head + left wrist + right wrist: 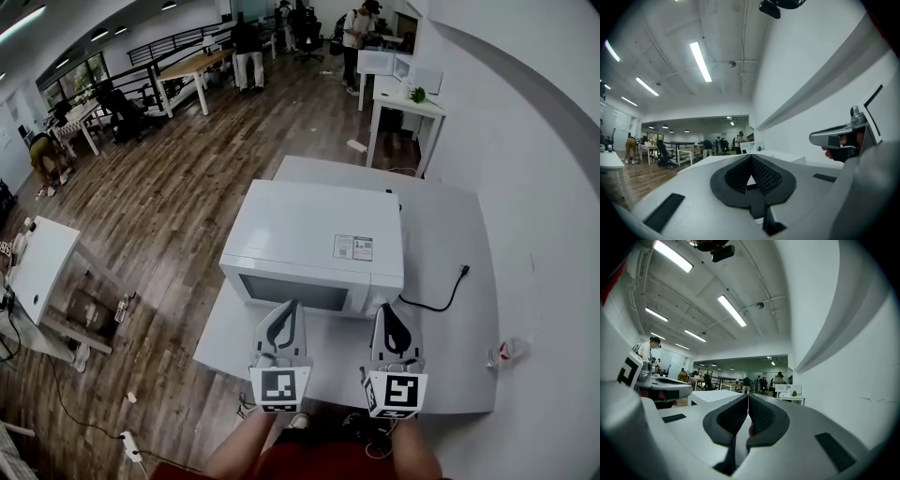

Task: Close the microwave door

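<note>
A white microwave [314, 244] stands on a white table [450, 253], with its front toward me. Its door with the dark window [291, 292] lies flush with the front. My left gripper [289, 306] is just before the door's window, jaws together with nothing between them. My right gripper [389, 308] hangs beside it, before the microwave's right end, also shut and empty. In the left gripper view the left gripper [751, 157] points level over the microwave's top [717, 160]. The right gripper view shows the right gripper [748, 397] with pads touching.
A black power cord [436, 302] trails across the table right of the microwave. A white wall [544, 187] runs close along the right. A small white side table [42, 262] stands on the wooden floor to the left. People and desks are far off.
</note>
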A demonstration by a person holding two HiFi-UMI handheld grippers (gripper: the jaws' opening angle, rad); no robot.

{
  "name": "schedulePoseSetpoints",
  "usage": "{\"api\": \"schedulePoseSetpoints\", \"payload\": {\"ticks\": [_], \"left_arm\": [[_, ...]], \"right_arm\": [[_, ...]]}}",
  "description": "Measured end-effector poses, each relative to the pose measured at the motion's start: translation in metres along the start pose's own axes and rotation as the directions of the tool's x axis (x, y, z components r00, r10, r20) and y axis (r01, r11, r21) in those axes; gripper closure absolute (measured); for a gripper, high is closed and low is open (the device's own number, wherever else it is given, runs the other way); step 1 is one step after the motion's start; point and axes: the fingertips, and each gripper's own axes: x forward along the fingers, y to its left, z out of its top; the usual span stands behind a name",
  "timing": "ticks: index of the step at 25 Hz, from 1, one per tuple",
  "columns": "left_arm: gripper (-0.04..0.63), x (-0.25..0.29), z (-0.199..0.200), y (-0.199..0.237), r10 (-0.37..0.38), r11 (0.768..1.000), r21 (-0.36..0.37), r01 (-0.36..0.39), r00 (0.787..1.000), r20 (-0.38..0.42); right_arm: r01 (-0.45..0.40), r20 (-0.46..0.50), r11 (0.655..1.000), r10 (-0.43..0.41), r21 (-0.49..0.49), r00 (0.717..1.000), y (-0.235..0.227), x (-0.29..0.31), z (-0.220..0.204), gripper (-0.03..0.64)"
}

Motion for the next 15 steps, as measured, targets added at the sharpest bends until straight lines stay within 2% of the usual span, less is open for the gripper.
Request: {"api": "schedulePoseSetpoints", "payload": {"ticks": [4, 7, 15], "left_arm": [[0.569, 0.001, 0.003, 0.001, 0.006, 1.000, -0.003, -0.006, 1.000, 0.009], [0.569, 0.001, 0.005, 0.000, 0.004, 0.999, -0.032, -0.004, 1.000, 0.008], [0.569, 0.003, 0.004, -0.004, 0.010, 1.000, -0.028, -0.010, 1.000, 0.001]], "right_arm": [[-0.006, 0.004, 1.000, 0.006, -0.020, 1.000, -0.001, 0.002, 0.008, 0.589], [-0.012, 0.010, 1.000, 0.012, -0.020, 1.000, -0.003, 0.003, 0.010, 0.589], [-0.028, 0.013, 0.999, 0.028, -0.018, 1.000, -0.005, 0.005, 0.011, 0.589]]}}
